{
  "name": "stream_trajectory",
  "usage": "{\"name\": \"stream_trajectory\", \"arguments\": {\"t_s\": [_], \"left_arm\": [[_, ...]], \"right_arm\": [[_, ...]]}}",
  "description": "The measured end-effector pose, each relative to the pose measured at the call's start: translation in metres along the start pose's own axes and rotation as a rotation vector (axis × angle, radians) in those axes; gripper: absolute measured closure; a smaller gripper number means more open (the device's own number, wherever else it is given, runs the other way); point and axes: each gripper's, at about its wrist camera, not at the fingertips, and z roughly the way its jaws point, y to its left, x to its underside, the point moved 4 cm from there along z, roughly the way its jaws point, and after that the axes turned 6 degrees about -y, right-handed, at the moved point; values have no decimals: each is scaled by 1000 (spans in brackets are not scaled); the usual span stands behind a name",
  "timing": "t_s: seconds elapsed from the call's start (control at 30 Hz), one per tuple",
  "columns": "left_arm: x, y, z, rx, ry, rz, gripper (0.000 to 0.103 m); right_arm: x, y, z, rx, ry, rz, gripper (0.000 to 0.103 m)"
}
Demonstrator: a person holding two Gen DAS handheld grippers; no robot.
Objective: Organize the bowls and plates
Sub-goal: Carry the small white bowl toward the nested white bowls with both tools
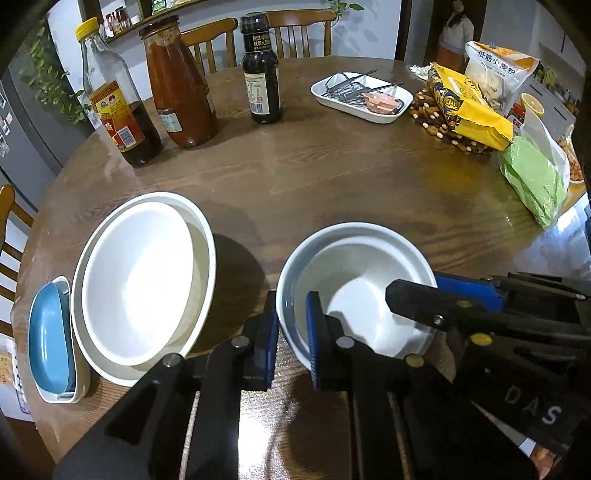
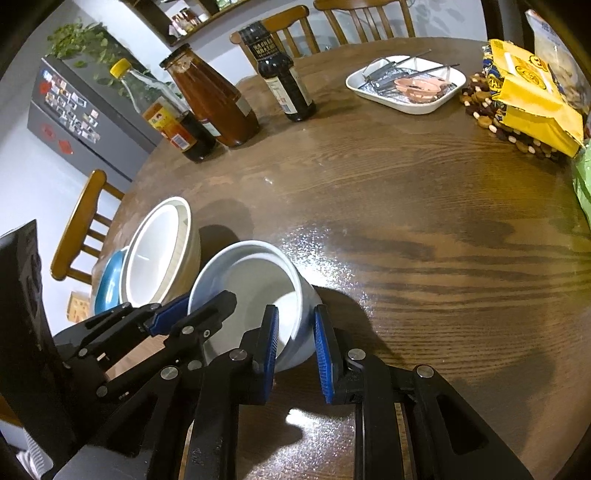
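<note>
Both grippers straddle the small white bowl's (image 1: 354,291) rim: my left gripper (image 1: 293,334) pinches the near-left wall, my right gripper (image 2: 295,336) clamps the opposite wall. I judge this the pick-up step. Next I lift it level and nest it into the larger white bowl (image 1: 144,280), just left, beside the blue dish (image 1: 50,332). Beyond stand sauce bottles (image 1: 177,81).

Round wooden table (image 1: 332,177) — wooden chairs (image 1: 295,33) behind, grey fridge (image 2: 74,107) beside.
</note>
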Motion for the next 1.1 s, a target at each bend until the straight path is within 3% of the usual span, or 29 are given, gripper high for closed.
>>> {"name": "stream_trajectory", "arguments": {"t_s": [0.23,0.57,0.87,1.1], "left_arm": [[0,0,6,-12,13,17,89],[0,-2,3,-9,-5,3,91],[-6,-10,-16,-11,-71,34,93],[-12,-11,-31,-21,-123,46,92]], "right_arm": [[-6,-2,15,27,59,0,79],[-3,0,7,45,-17,-24,84],[-4,-3,-9,-1,-44,33,86],[-7,8,-29,8,-99,8,86]]}}
